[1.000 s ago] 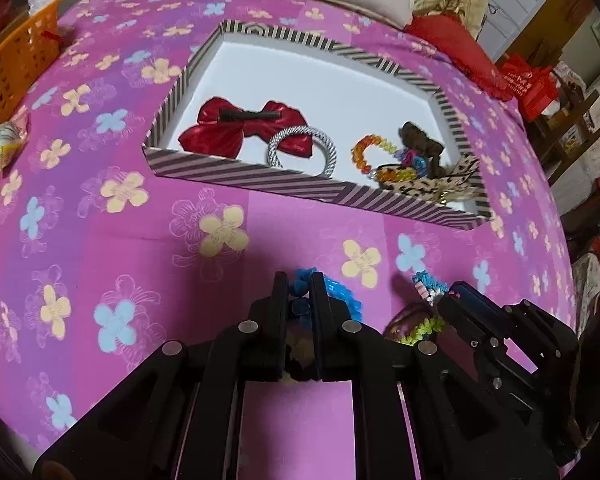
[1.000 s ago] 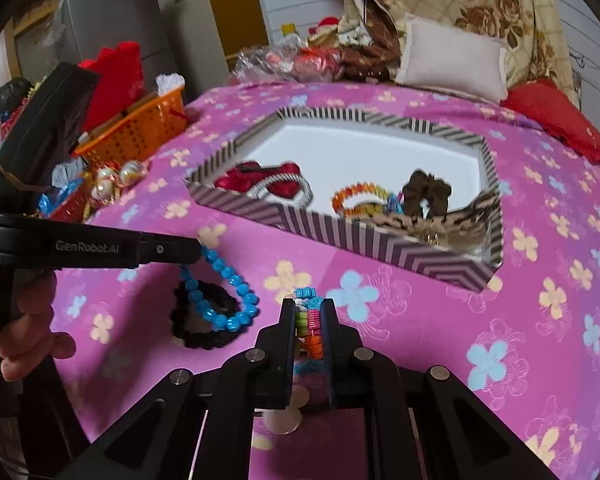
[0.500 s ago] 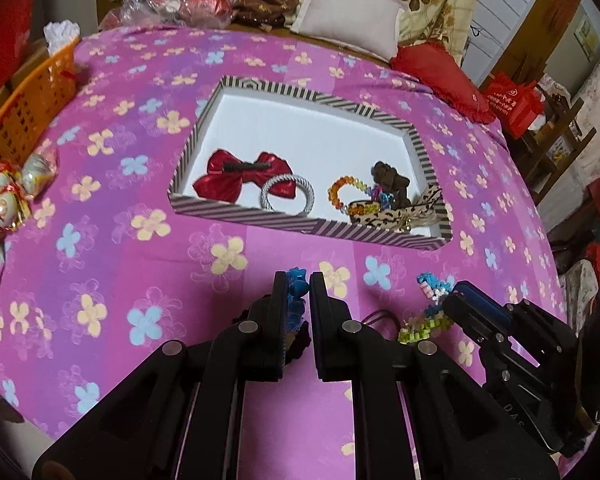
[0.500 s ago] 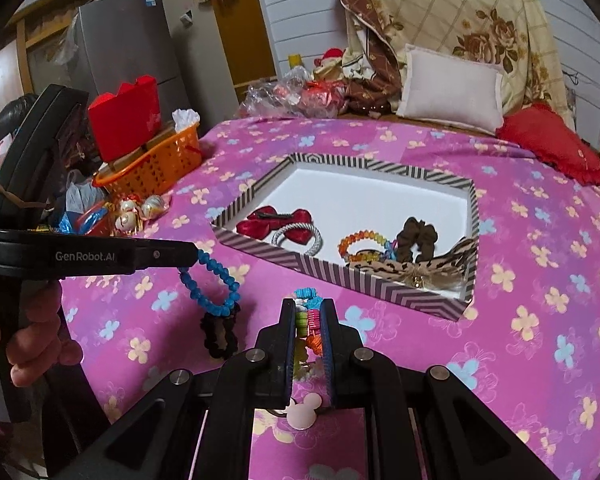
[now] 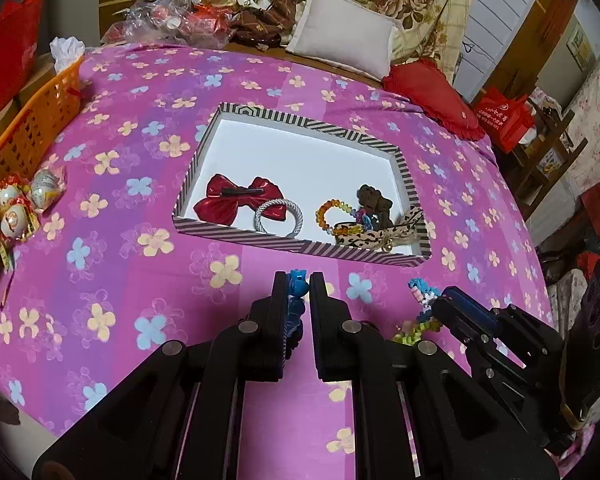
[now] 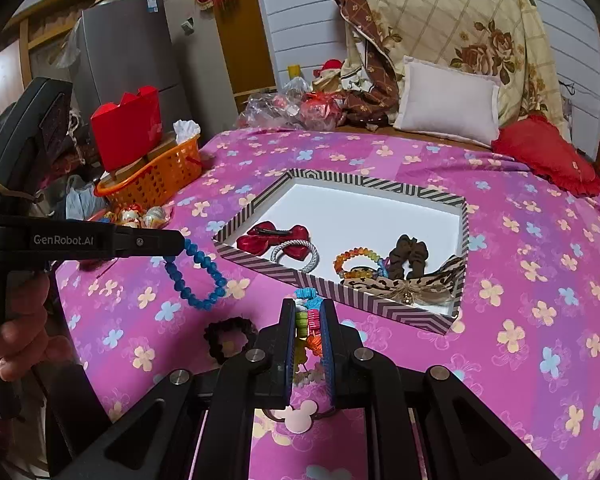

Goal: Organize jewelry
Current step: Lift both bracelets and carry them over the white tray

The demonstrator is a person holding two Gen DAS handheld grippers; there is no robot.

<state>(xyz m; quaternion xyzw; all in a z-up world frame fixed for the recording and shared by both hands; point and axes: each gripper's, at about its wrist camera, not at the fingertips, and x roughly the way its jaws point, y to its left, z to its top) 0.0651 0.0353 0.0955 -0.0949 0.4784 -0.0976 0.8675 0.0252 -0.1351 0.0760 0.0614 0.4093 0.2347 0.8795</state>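
A striped box (image 5: 300, 246) (image 6: 340, 290) on the pink flowered cloth holds a red bow (image 5: 238, 198), a silver ring (image 5: 278, 216), an amber bead bracelet (image 5: 332, 216), a brown scrunchie (image 5: 374, 200) and a leopard bow (image 5: 380, 236). My left gripper (image 5: 299, 280) is shut on a blue bead bracelet (image 6: 194, 276) and holds it above the cloth, left of the box. My right gripper (image 6: 308, 308) is shut on a multicoloured band (image 6: 306, 318), raised before the box's near wall. A black scrunchie (image 6: 230, 338) lies on the cloth.
An orange basket (image 5: 32, 124) stands at the left edge with wrapped eggs (image 5: 18, 204) beside it. A white pillow (image 5: 342, 32) and a red cushion (image 5: 432, 96) lie at the far side. A Mickey-shaped tag (image 6: 300, 416) shows under my right gripper.
Both grippers have risen from the cloth with their pieces. The blue bracelet has lifted off the black scrunchie, which stays on the cloth. The box looks farther below.
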